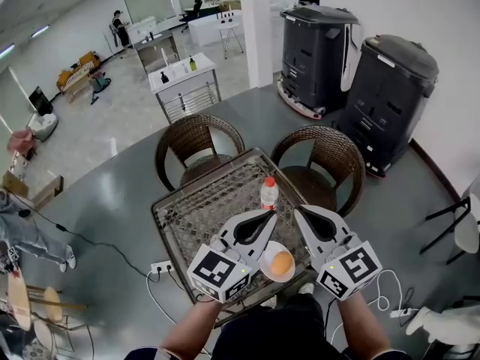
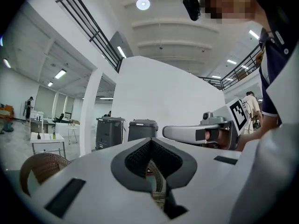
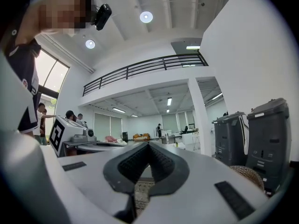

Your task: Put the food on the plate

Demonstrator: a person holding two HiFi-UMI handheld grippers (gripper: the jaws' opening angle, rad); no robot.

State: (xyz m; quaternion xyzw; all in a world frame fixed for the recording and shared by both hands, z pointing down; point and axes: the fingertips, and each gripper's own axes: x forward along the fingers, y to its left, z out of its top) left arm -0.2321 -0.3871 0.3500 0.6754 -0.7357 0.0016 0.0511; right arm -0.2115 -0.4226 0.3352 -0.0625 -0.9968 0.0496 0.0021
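A white plate [image 1: 268, 273] lies at the near edge of the wicker-and-glass table [image 1: 201, 210], and a round orange piece of food [image 1: 280, 262] rests on it. A clear bottle with a red cap [image 1: 268, 193] stands upright farther back on the table. My left gripper [image 1: 271, 214] hovers left of the plate, jaws shut and holding nothing, its tip near the bottle's base. My right gripper [image 1: 298, 211] hovers to the plate's right, also shut and holding nothing. The left gripper view shows shut jaws [image 2: 150, 142] aimed level across the room; the right gripper view [image 3: 148, 146] shows the same.
Two brown wicker chairs [image 1: 196, 145] [image 1: 324, 158] stand at the table's far side. Two tall dark machines [image 1: 390, 96] stand against the wall at back right. A power strip [image 1: 161, 267] and cables lie on the floor at left. A white column [image 1: 257, 28] rises behind.
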